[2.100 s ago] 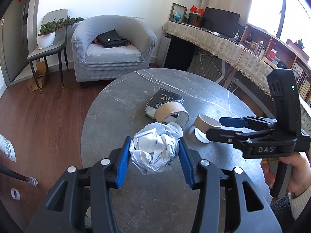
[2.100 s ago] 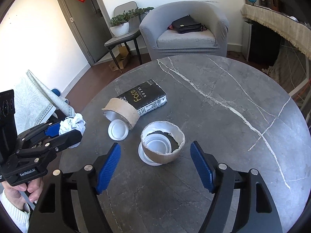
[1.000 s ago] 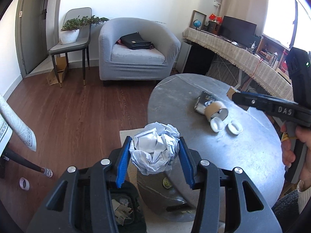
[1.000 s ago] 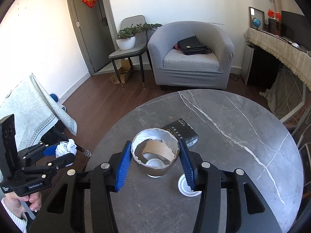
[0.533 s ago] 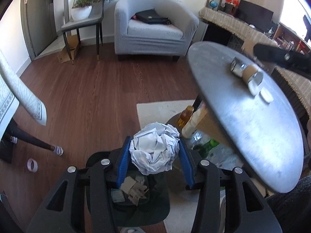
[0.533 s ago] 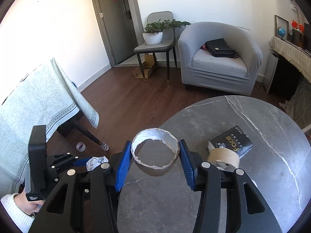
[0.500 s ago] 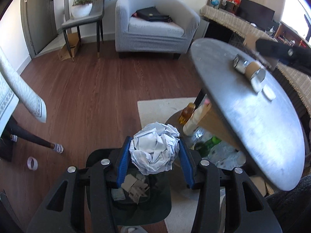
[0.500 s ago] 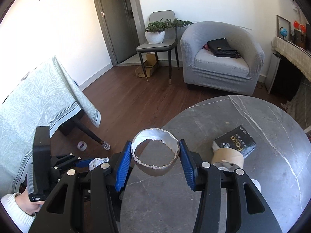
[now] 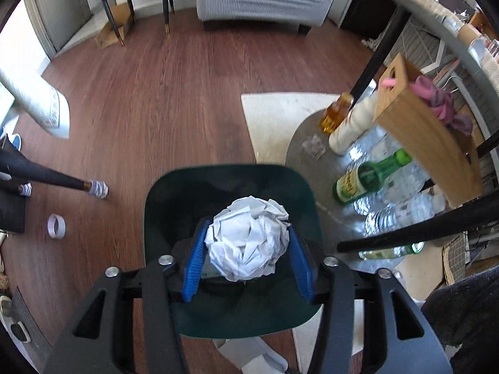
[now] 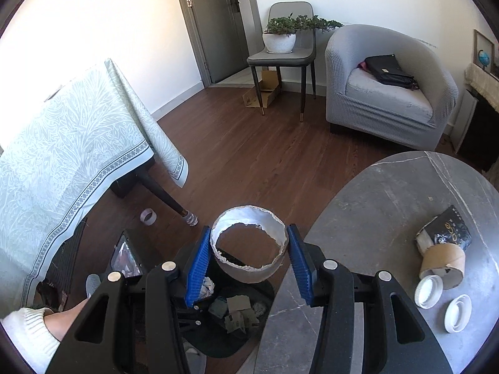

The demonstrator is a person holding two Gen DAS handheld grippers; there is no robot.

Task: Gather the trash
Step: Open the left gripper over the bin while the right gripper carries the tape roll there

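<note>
My left gripper [image 9: 248, 257] is shut on a crumpled white paper ball [image 9: 248, 238] and holds it directly above the dark green trash bin [image 9: 168, 205] on the floor. My right gripper [image 10: 248, 263] is shut on a torn cardboard tube ring [image 10: 249, 251] and holds it over the table's left edge, above the same bin [image 10: 224, 347], which holds paper scraps [image 10: 237, 313]. On the grey marble table [image 10: 389, 205] lie another cardboard tube [image 10: 443, 263], two white caps [image 10: 428, 291] and a black box [image 10: 444, 230].
Under the table stand a green bottle [image 9: 368, 177], an amber bottle [image 9: 336, 113], clear water bottles [image 9: 402, 208] and a wooden box [image 9: 427, 127]. A tape roll [image 9: 56, 226] lies on the wood floor. A cloth-covered table [image 10: 62, 155], a chair and an armchair [image 10: 389, 87] stand around.
My left gripper swung down off the table with the paper ball and now hangs over the bin. My right gripper lifted the tube ring and carried it left to the table edge.
</note>
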